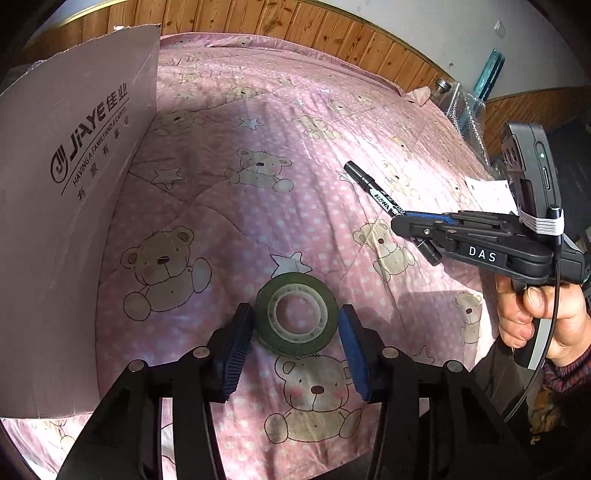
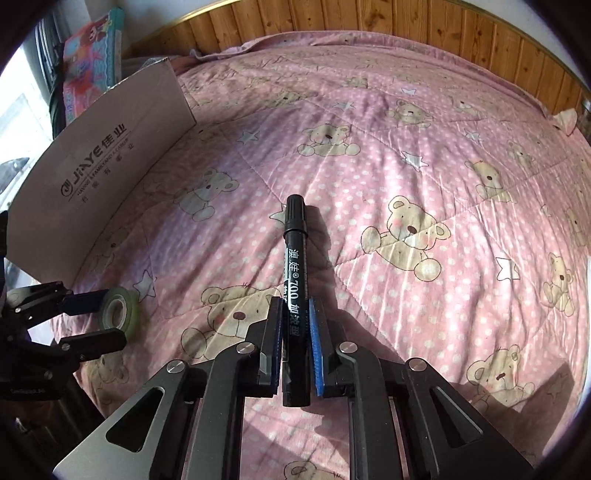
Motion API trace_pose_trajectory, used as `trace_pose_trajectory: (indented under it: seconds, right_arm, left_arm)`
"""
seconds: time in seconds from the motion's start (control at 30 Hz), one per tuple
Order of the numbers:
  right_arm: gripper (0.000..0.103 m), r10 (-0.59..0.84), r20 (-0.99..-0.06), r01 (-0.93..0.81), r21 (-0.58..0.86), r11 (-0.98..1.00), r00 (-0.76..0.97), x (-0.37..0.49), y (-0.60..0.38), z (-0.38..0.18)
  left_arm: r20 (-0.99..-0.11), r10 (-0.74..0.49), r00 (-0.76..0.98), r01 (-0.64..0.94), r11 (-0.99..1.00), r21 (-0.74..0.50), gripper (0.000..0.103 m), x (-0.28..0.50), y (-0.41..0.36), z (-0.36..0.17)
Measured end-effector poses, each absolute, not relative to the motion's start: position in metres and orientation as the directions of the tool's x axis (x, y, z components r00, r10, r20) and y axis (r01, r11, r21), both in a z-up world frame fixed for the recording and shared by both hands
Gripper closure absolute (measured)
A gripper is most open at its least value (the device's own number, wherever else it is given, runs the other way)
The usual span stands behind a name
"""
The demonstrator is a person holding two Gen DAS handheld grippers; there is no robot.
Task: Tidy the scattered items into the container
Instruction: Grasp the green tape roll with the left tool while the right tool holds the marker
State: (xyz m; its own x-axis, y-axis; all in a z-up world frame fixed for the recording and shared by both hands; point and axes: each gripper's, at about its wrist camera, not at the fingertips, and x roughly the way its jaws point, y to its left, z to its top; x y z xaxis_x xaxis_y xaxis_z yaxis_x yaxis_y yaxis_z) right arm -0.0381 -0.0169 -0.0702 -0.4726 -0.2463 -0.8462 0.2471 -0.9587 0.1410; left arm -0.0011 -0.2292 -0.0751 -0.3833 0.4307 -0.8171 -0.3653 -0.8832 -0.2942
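Left wrist view shows the left gripper (image 1: 295,332) spread wide around a green tape roll (image 1: 297,314), which lies flat on the pink bear-print quilt (image 1: 258,129); the blue pads (image 1: 351,339) flank the roll without clearly pressing it. Off to the right, a hand (image 1: 532,314) holds the right gripper (image 2: 297,332), clamped on a black marker (image 2: 295,266) lifted clear of the quilt, cap pointing forward. A cardboard box (image 1: 66,221) with printed lettering stands at the left, just beside the tape, its near wall rising above both items. Wooden panelling (image 2: 369,18) runs behind the bed.
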Motion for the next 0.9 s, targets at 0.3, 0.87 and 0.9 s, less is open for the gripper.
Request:
trace_pose_trajectory:
  seconds: [0.3,0.87,0.9]
  right_arm:
    - [0.089,-0.253,-0.828,0.247,0.144,-0.958,-0.5,-0.037,-0.013,-0.076]
    - [0.089,-0.362,-0.798,0.231,0.283,-0.931,-0.482,0.002,-0.01,-0.042]
    - [0.089,-0.363,-0.797,0.235,0.282,-0.93,-0.482,0.004,-0.012,-0.04]
  left_arm:
    - [-0.834,0.343,-0.433,-0.423,-0.894,-0.148,0.053,0.002,-0.201,-0.073]
    - [-0.837,0.254,-0.485,-0.322,-0.941,-0.099,0.054,0.001,-0.202,-0.021]
    - [-0.836,0.259,-0.485,-0.315,-0.943,-0.109,0.054,0.002,-0.205,-0.016]
